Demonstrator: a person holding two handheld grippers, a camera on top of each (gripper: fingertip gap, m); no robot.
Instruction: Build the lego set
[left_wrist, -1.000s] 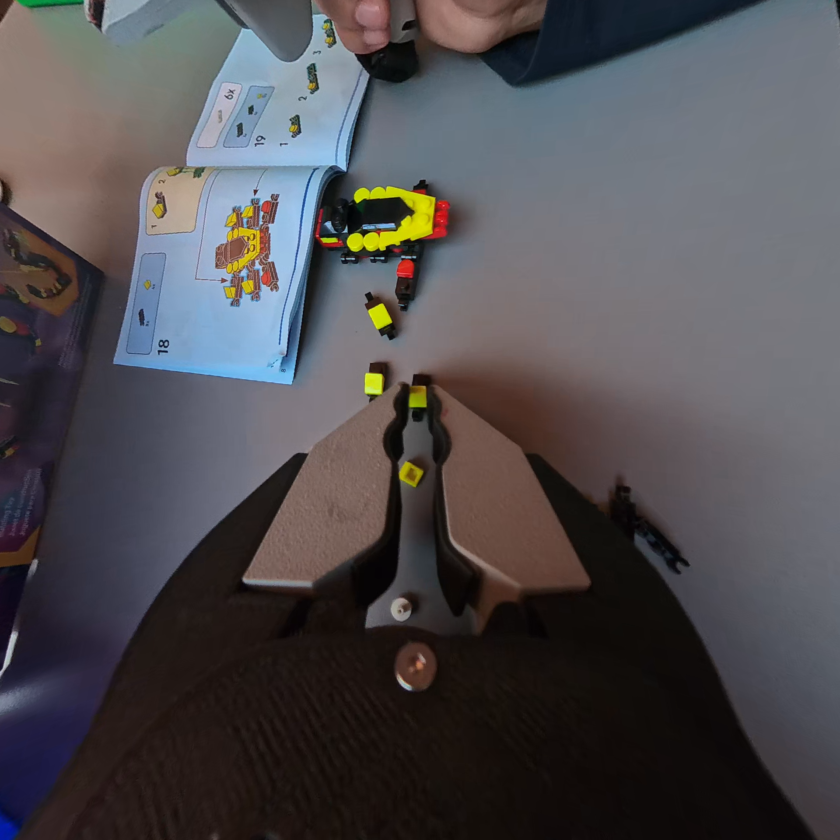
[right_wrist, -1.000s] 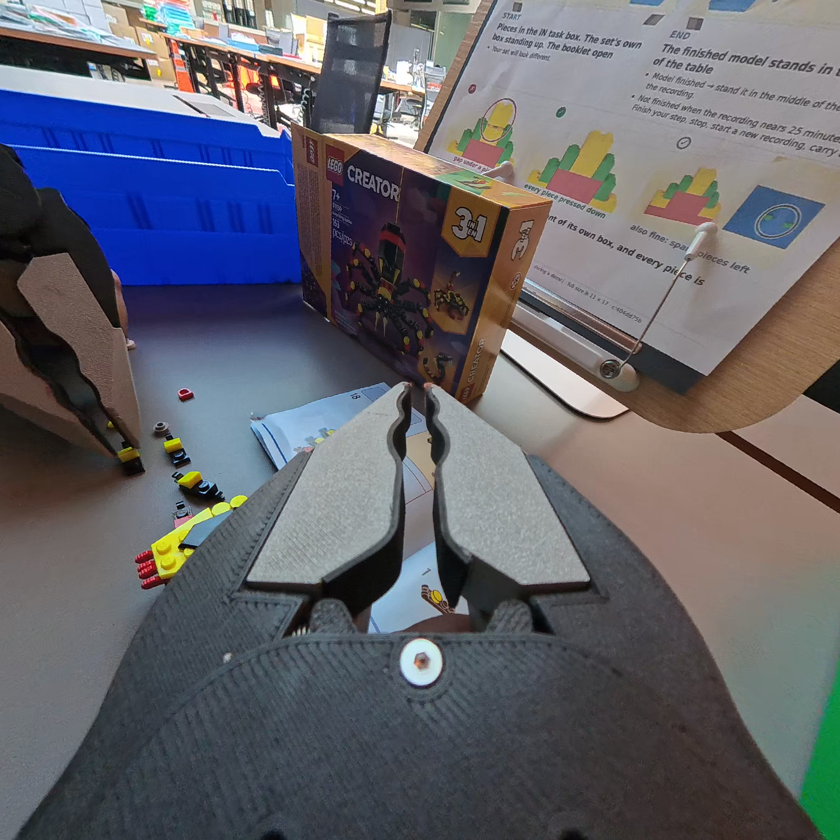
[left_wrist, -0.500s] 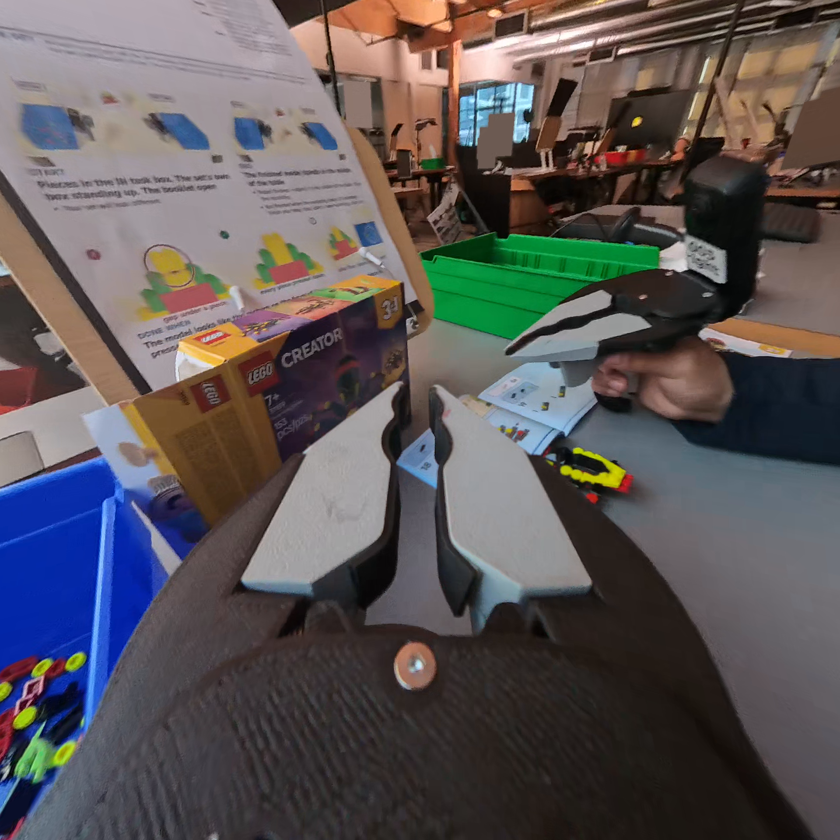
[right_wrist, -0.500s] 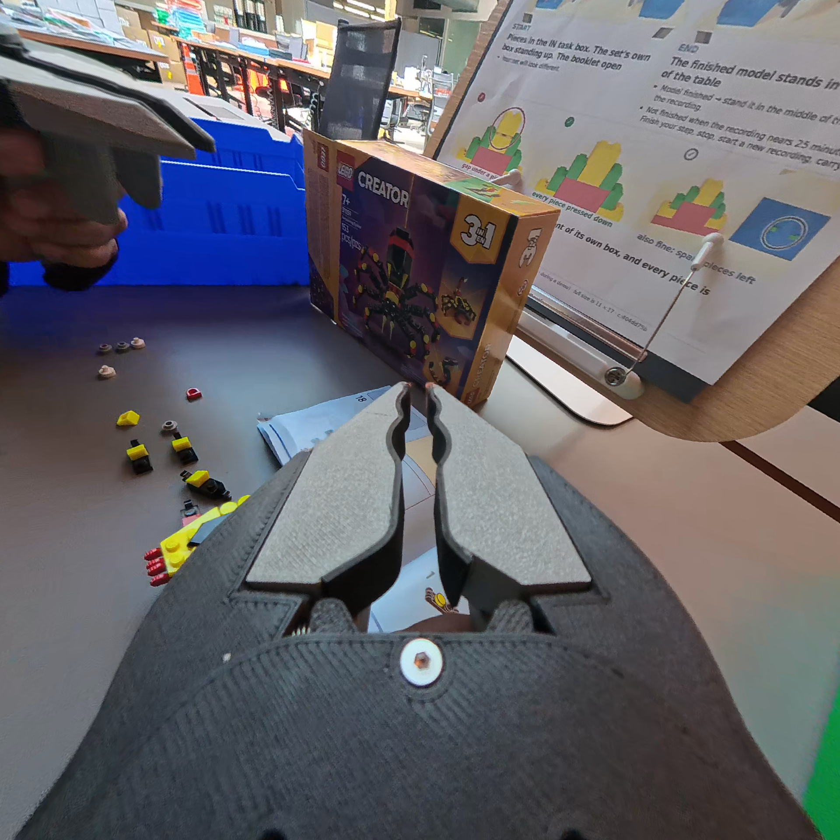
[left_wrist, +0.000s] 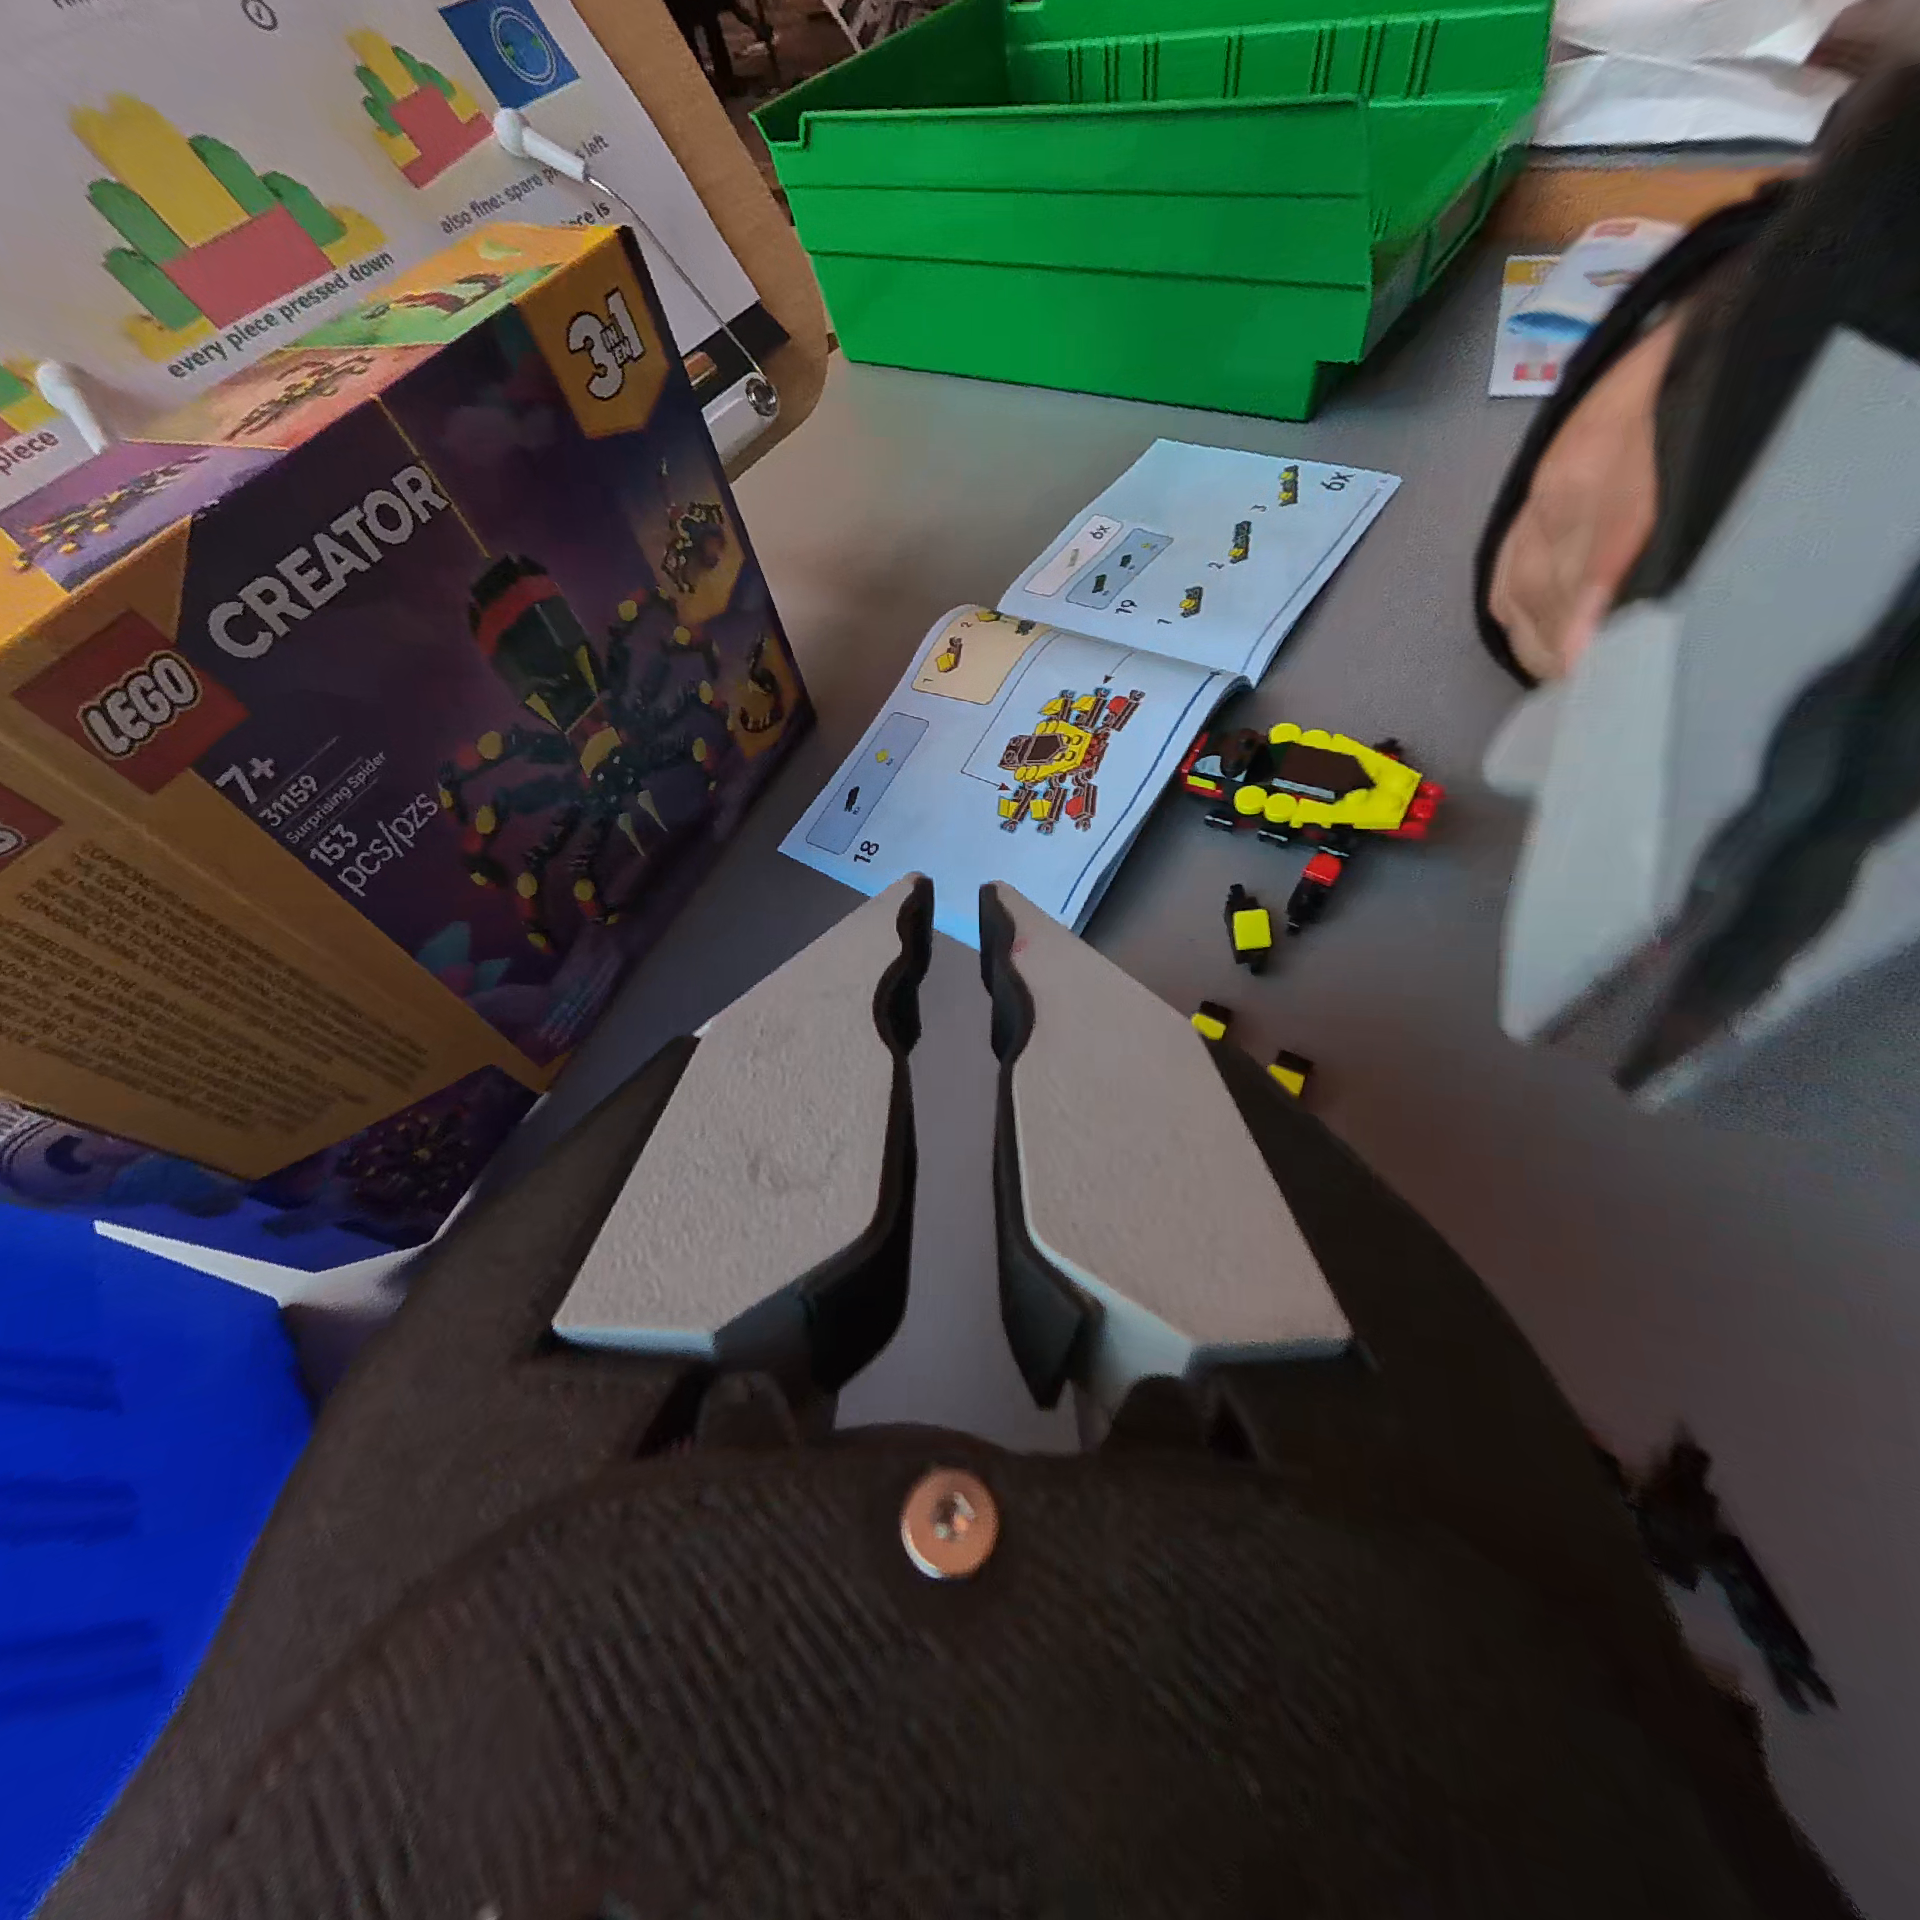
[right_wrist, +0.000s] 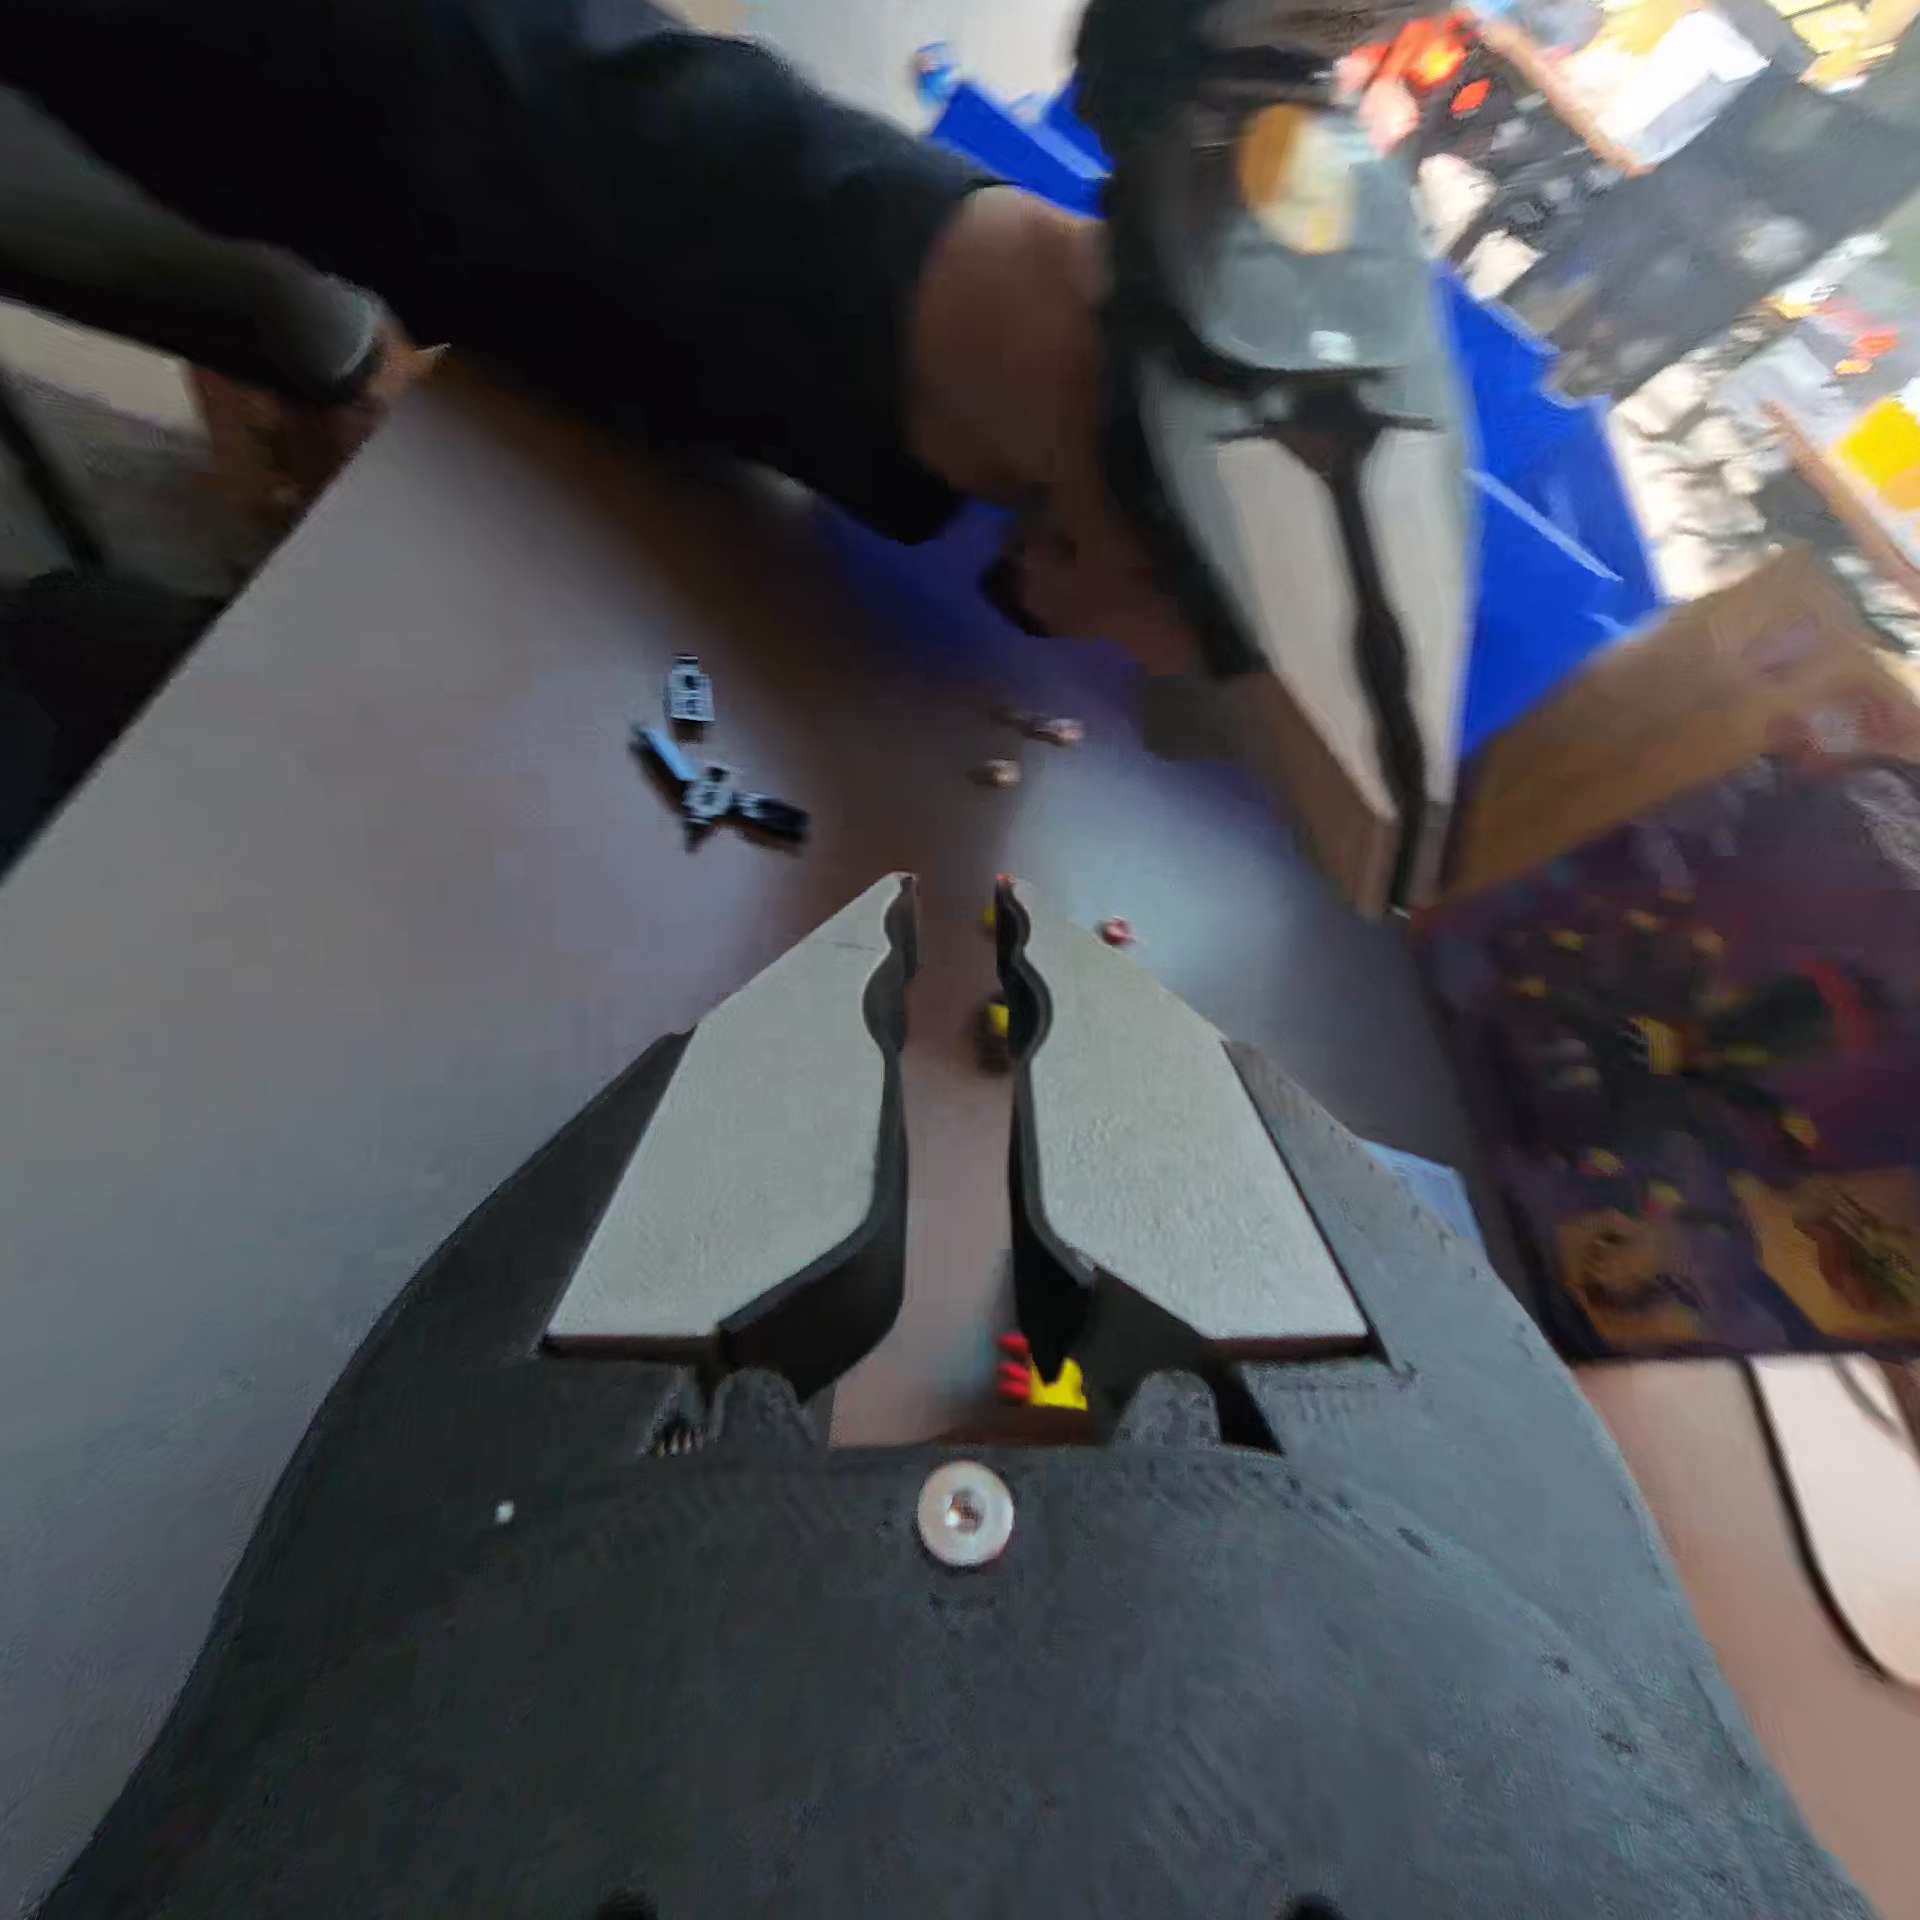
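The partly built yellow, red and black model (left_wrist: 1311, 792) lies on the grey table beside the open instruction booklet (left_wrist: 1039, 727). Three small yellow-and-black pieces (left_wrist: 1247, 928) (left_wrist: 1210, 1023) (left_wrist: 1288, 1070) lie just right of my left gripper (left_wrist: 954, 896), which is narrowly open and empty, above the table near the booklet's corner. My right gripper (right_wrist: 956, 883) is slightly open and empty, tilted down over the table. A yellow piece (right_wrist: 995, 1023) shows through its gap, and the model (right_wrist: 1044, 1377) near its base. It appears blurred in the left wrist view (left_wrist: 1621, 1060).
The set's box (left_wrist: 416, 675) stands left of the booklet, with a blue bin (left_wrist: 104, 1455) near left and a green bin (left_wrist: 1143, 208) behind. Black pieces (right_wrist: 717, 790), a grey piece (right_wrist: 689, 691), tan round bits (right_wrist: 1049, 730) and a red bit (right_wrist: 1114, 930) lie scattered. A dark-sleeved arm (right_wrist: 623, 260) reaches across.
My left gripper left the yellow-and-black piece at its tips, lifted, then tilted back down toward the booklet. My right gripper swung from facing the box to pointing down at the table, jaws slightly wider.
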